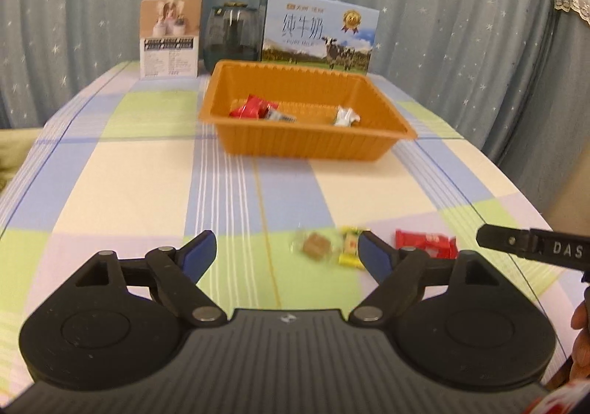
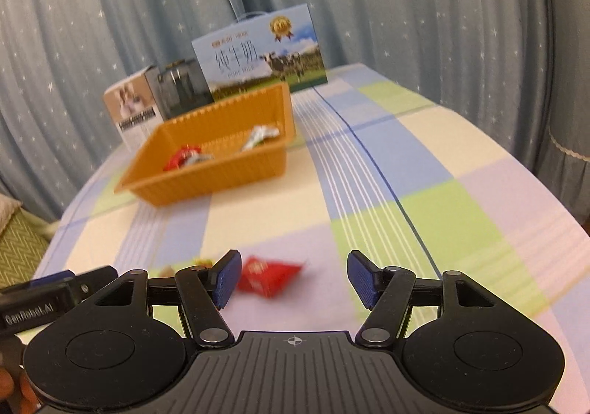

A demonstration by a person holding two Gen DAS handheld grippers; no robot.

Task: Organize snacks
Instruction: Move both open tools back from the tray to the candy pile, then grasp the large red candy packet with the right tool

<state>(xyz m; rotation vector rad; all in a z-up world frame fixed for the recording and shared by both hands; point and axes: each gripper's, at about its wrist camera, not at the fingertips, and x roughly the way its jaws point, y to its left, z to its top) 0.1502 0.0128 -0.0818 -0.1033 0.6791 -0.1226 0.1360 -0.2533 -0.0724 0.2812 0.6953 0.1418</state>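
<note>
In the left wrist view, the left gripper (image 1: 285, 251) is being held released above the brown candy (image 1: 313, 242), three snacks already lying in the orange tray (image 1: 306, 148); in the right wrist view, the right gripper (image 2: 293, 279), likewise released, is being aligned on the red packet (image 2: 267, 275), so lowering and closing are judged next

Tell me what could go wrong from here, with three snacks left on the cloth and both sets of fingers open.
1. The brown candy, yellow candy and red packet lie close together, so the left gripper may nudge a neighbour.
2. The right gripper works beside the left; they could collide.
3. The packet sits nearer the right gripper's left finger, so closing may push it aside.
</note>
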